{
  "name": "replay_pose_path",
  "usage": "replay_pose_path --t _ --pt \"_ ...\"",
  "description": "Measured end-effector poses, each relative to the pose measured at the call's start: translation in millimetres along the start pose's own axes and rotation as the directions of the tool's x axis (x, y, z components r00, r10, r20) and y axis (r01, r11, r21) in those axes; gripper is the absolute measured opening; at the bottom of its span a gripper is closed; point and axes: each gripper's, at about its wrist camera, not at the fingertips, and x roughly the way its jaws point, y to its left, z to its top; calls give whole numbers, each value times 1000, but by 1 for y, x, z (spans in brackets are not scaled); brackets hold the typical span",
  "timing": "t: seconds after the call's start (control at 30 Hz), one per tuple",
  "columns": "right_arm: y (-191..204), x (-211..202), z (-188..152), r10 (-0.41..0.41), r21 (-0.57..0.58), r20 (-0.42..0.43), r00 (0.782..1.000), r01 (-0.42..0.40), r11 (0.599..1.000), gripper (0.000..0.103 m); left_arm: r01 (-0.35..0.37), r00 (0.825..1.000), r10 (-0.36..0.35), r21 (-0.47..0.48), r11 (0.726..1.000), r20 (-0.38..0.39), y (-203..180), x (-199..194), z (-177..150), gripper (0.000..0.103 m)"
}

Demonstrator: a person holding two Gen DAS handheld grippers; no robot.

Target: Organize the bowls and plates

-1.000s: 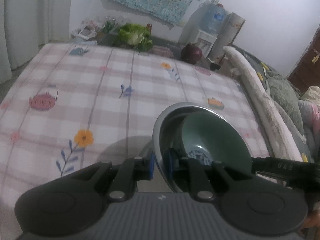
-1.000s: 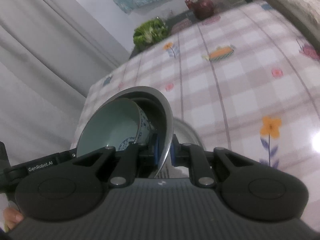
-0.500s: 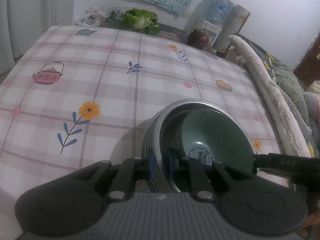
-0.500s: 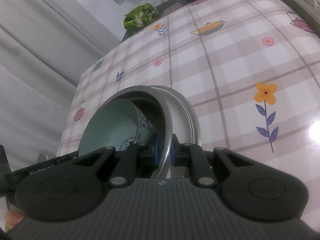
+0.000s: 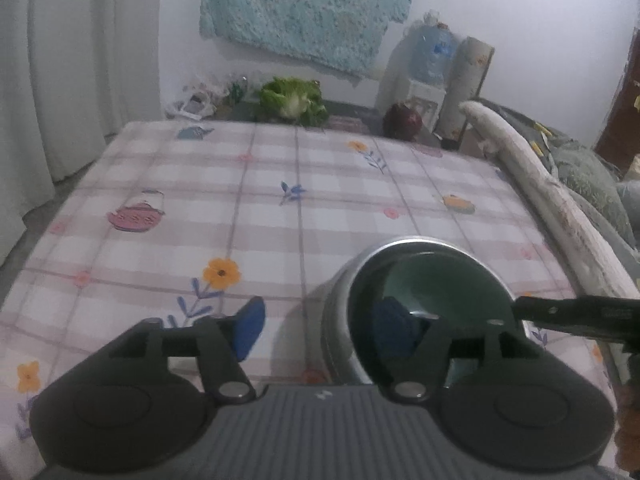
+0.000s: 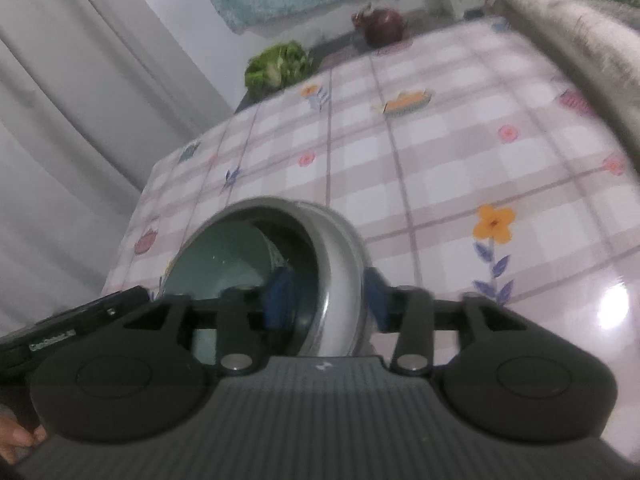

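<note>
1. Landmark: steel bowl point(image 5: 340, 320) on the checked tablecloth point(image 5: 320, 184), near the cloth's edge closest to both cameras, with a green ceramic bowl point(image 5: 448, 296) nested inside, leaning toward the right-hand wall.
2. Left gripper point(image 5: 320, 320): spread wide, straddling the steel bowl's left rim; one blue pad point(image 5: 250, 326) outside over the cloth, well clear of the wall, the other inside the bowl. No grip on anything.
3. Right gripper point(image 6: 326, 300): also parted, straddling the opposite rim; inner pad point(image 6: 280, 300) inside, outer pad just beside the outer wall; whether it touches, cannot tell.
4. Deciding relation: rim standing between each pair of fingers, bowl stack directly ahead of both tools, roughly equally near. Probably set down, so likely next a straight pull back off the rim.
5. Risk: inner pads snagging the rim or the tilted ceramic bowl on withdrawal.
</note>
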Motion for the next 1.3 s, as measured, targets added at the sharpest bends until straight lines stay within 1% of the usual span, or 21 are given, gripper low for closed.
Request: replay_pose_path --t 0.03,0.07,0.1,0.13,0.17,0.2,0.27,0.3,0.37,0.43,0.5,0.63,0.67,0.77,0.83,0.9,0.97,1.07,1.2,1.3 --pt "0 -6 -1 2 -8 16 1000 -2 1000 55 -7 1000 7 1 1000 6 1 -4 -1 74" --pt "1 -13 -2 7 -16 32 999 -7 1000 58 -11 1000 11 1 1000 12 1 -9 -1 80" --pt "2 -19 -4 10 -25 44 999 -9 1000 64 -14 1000 13 1 1000 19 3 -16 -3 84" --pt "4 -27 -6 9 -40 59 998 -6 999 68 -18 1000 18 1 1000 25 3 -22 -4 85" --pt "6 -33 -8 5 -55 72 997 -2 998 76 -23 999 23 1 1000 32 3 -27 -6 88" --pt "9 -42 -10 4 -77 88 996 3 997 82 -27 999 27 6 1000 38 3 -33 -8 92" --pt "17 -59 -16 0 -126 121 993 15 992 86 -43 998 42 21 999 50 1 -46 -13 98" --pt "21 -66 -19 -6 -149 132 991 26 988 92 -52 997 50 34 998 57 0 -52 -15 101" --pt "31 -80 -26 -17 -194 155 988 48 980 102 -62 996 59 49 997 63 -3 -63 -19 103" --pt "39 -91 -34 -26 -233 172 985 67 970 102 -59 996 55 61 996 65 -6 -73 -22 103" --pt "47 -99 -42 -44 -256 175 984 88 963 102 -38 997 34 70 997 66 -8 -81 -26 103" --pt "55 -111 -61 -106 -253 185 977 152 956 102 -43 998 40 66 997 55 -12 -88 -36 103" --pt "57 -113 -67 -128 -250 191 973 174 952 102 -52 997 48 67 996 56 -13 -90 -40 103" --pt "60 -119 -82 -157 -242 197 968 203 949 102 -98 994 94 74 992 64 -18 -96 -48 103" --pt "61 -120 -89 -186 -223 192 964 227 948 102 -153 985 146 78 985 90 -22 -101 -53 103" --pt "63 -119 -95 -220 -209 183 958 257 944 102 -175 980 166 74 982 109 -26 -105 -56 103" --pt "64 -119 -98 -242 -199 173 955 274 941 102 -174 983 167 90 981 82 -29 -104 -55 103" --pt "66 -122 -98 -238 -188 162 958 267 945 102 -145 989 143 107 984 25 -34 -101 -54 103" --pt "76 -124 -96 -255 -220 168 952 289 932 102 -151 988 154 115 982 -17 -38 -97 -58 103" --pt "80 -121 -96 -271 -241 154 950 302 922 102 -151 986 157 112 982 -47 -37 -93 -60 103"
